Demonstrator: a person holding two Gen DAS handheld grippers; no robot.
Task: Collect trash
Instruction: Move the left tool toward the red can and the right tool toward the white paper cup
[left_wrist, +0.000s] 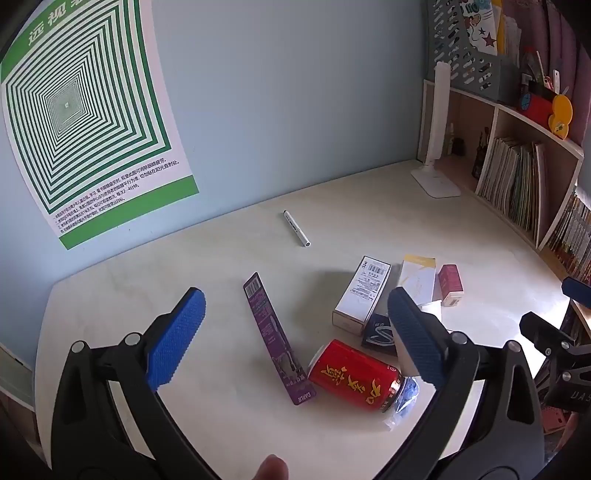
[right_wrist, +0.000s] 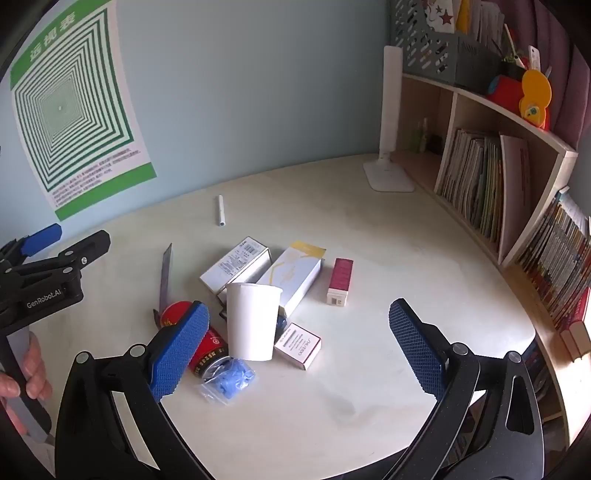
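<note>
Trash lies in a heap on the white desk (left_wrist: 221, 406). A red can (left_wrist: 354, 374) lies on its side, also in the right wrist view (right_wrist: 207, 350). Beside it are a purple flat package (left_wrist: 277, 339), a white box (left_wrist: 364, 293), a yellow-white box (right_wrist: 295, 275), a dark red box (right_wrist: 340, 280), a small pink-white box (right_wrist: 299, 345), a blue item in a clear bag (right_wrist: 229, 380) and an upside-down white paper cup (right_wrist: 253, 321). My left gripper (left_wrist: 295, 339) is open above the can and package. My right gripper (right_wrist: 299, 350) is open above the cup and small box.
A white pen (left_wrist: 296, 228) lies farther back on the desk. A white desk lamp (right_wrist: 388, 173) stands at the back right. A bookshelf (right_wrist: 498, 184) with books runs along the right. A green poster (left_wrist: 74, 110) hangs on the blue wall.
</note>
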